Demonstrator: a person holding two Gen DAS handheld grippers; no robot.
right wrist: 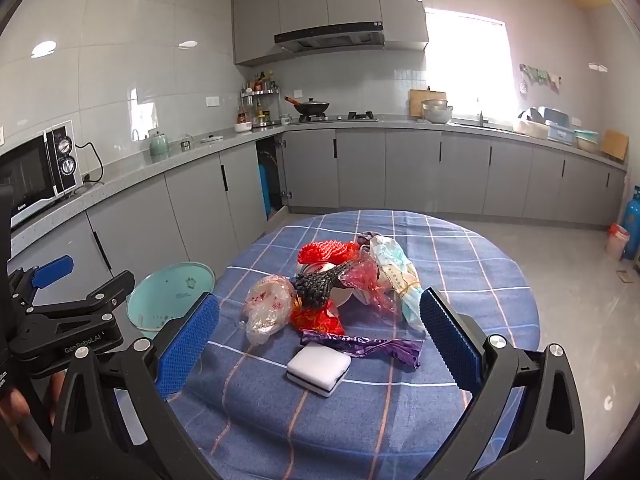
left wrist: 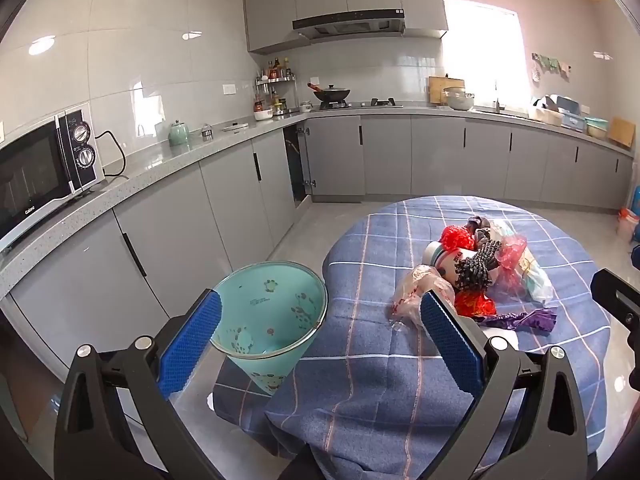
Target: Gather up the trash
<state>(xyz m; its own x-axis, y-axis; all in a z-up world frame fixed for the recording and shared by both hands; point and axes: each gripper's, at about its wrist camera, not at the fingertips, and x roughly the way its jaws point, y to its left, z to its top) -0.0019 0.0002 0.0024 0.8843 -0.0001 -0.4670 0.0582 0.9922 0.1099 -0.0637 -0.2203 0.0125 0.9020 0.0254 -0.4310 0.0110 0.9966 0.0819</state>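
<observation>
A pile of trash (right wrist: 336, 280) lies on the round table with the blue checked cloth (right wrist: 460, 264): red foam netting (right wrist: 326, 251), a clear plastic bag (right wrist: 266, 306), a black net (right wrist: 318, 284), a purple wrapper (right wrist: 360, 346) and a white sponge (right wrist: 319, 367). A teal bin (left wrist: 272, 312) stands on the floor left of the table. My left gripper (left wrist: 320, 320) is open, above the bin's rim and the table edge. My right gripper (right wrist: 320, 320) is open, short of the pile with nothing between its pads. The left gripper (right wrist: 60, 304) also shows at the right wrist view's left edge.
A grey L-shaped counter (left wrist: 168, 160) runs behind, with a microwave (left wrist: 44, 172) at left and a stove with a wok (left wrist: 332, 94). One cabinet door (left wrist: 296, 160) stands ajar. A blue gas cylinder (right wrist: 633, 220) and a small bucket (right wrist: 617, 240) sit at the far right.
</observation>
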